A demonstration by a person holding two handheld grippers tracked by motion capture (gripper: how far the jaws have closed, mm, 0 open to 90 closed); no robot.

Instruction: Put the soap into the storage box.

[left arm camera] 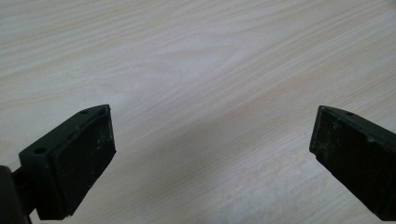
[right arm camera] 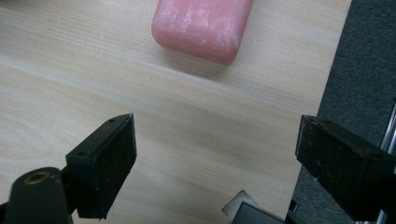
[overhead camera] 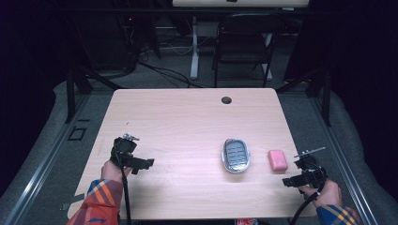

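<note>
A pale wooden table (overhead camera: 178,122) carries a pink soap bar (overhead camera: 277,160), lying just right of a grey soap dish (overhead camera: 236,155); a round cable hole (overhead camera: 226,100) sits beyond the dish.

The top edge of the right gripper view cut off the pink soap (right arm camera: 201,25); the ridged dish (overhead camera: 236,155) was too small to identify.

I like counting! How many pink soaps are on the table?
1. The pink soap lies near the table's right edge, just right of the soap dish and just ahead of the right claw. None seems hidden.
</note>
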